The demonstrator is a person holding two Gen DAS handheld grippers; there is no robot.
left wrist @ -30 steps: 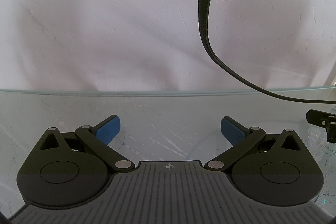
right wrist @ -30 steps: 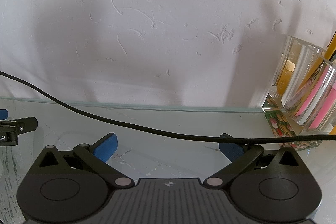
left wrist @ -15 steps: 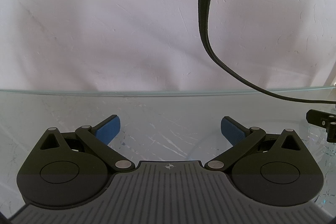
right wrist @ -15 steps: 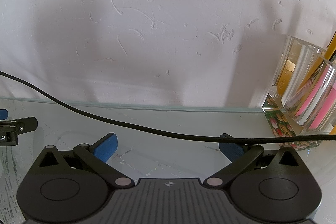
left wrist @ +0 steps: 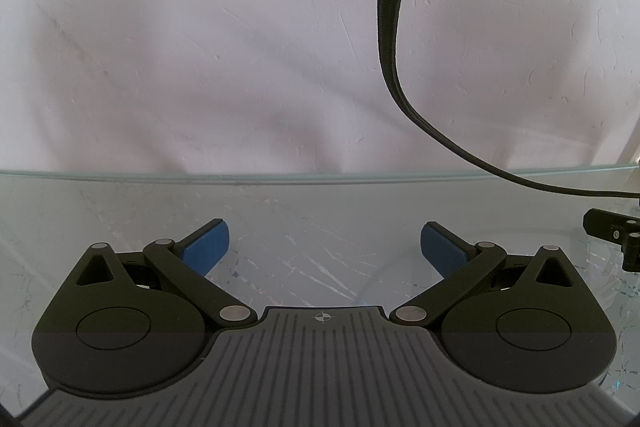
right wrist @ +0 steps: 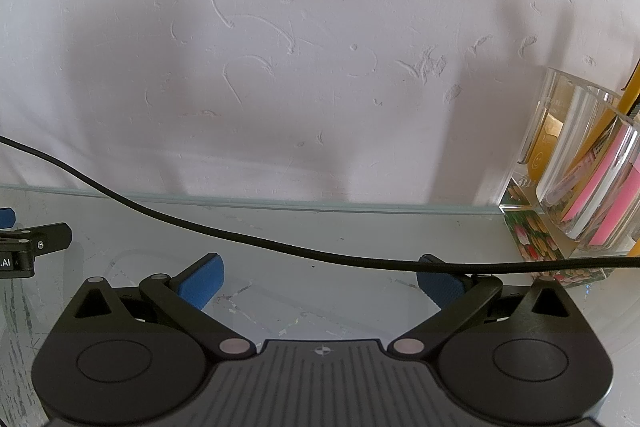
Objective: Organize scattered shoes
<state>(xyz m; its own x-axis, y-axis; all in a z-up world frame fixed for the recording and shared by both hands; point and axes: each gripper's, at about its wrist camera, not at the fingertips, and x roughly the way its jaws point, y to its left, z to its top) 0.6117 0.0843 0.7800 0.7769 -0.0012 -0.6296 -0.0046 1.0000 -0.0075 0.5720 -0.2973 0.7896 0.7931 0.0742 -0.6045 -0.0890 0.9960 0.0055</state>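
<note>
We see no shoes here, only our left fingers (left wrist: 324, 247) and right fingers (right wrist: 320, 281) wide open and empty over the glass surface (left wrist: 120, 211), so we should find the shoes before grabbing.

We are seeing soft, even daylight, with broad grey shadows lying on the white wall (right wrist: 280, 67). Fisheye bending is curving the glass worktop (left wrist: 320, 179) edge, and corners are darkening.
</note>
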